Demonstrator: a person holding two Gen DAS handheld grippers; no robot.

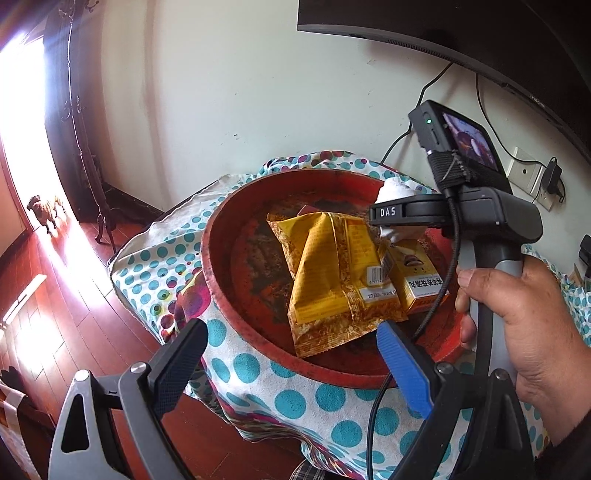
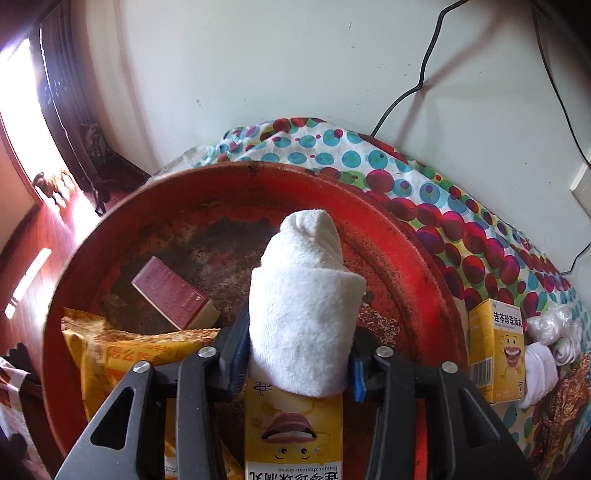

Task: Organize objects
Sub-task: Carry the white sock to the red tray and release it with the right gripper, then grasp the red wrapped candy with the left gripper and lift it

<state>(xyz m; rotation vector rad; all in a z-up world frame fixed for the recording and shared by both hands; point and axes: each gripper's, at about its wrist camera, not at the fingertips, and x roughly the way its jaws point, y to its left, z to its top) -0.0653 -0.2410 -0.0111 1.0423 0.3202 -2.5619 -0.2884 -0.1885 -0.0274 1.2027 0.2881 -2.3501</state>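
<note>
A round red tray [image 1: 221, 236] [image 2: 417, 266] sits on a dotted cloth. In it lie a yellow snack bag [image 1: 332, 280] [image 2: 122, 354], a yellow medicine box [image 1: 417, 277] [image 2: 291, 432] and a dark red box [image 2: 173, 295]. My right gripper [image 2: 299, 362] is shut on a rolled white sock [image 2: 303, 310] [image 1: 395, 192] and holds it above the tray over the yellow box. My left gripper [image 1: 291, 343] is open and empty at the tray's near rim.
A second yellow medicine box [image 2: 495, 354] stands outside the tray on the right, next to white socks [image 2: 546, 347] and clear plastic. A monitor [image 1: 480, 33] hangs on the wall with cables [image 2: 417, 81]. The table edge drops to a wooden floor [image 1: 55, 295] at left.
</note>
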